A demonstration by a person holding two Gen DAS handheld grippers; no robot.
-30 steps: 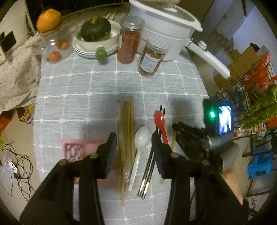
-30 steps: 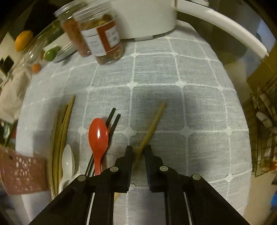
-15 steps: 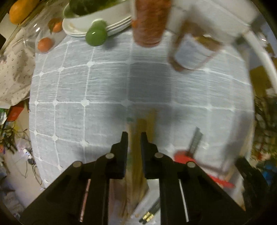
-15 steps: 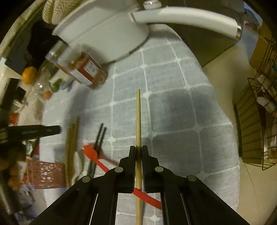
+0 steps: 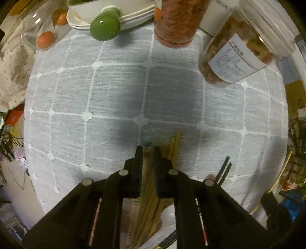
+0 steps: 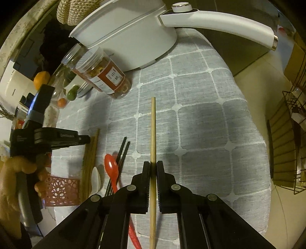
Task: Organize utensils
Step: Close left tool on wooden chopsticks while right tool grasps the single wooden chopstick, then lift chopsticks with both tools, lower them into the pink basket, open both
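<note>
My right gripper (image 6: pixel 152 166) is shut on a single wooden chopstick (image 6: pixel 153 130) and holds it lifted above the grey checked tablecloth, pointing forward. My left gripper (image 5: pixel 146 151) is low over the bundle of wooden chopsticks (image 5: pixel 172 145), its jaws nearly closed around the bundle's left sticks; I cannot tell whether they grip. It also shows in the right wrist view (image 6: pixel 84 138). A red spoon (image 6: pixel 111 168), black chopsticks (image 6: pixel 122 151), a white spoon (image 6: pixel 95 180) and a pink perforated basket (image 6: pixel 61 193) lie on the left of that view.
Two food jars (image 5: pixel 235 57) (image 5: pixel 177 21), stacked plates (image 5: pixel 124 17) with a green fruit (image 5: pixel 105 26), small oranges (image 5: pixel 45 39) and a white electric pot (image 6: pixel 130 36) with a long handle stand at the far side. A wire rack (image 6: pixel 294 134) is off the table's right edge.
My right gripper lifted the single wooden chopstick off the cloth. My left gripper moved forward and down onto the wooden chopstick bundle and closed from wide open to nearly shut.
</note>
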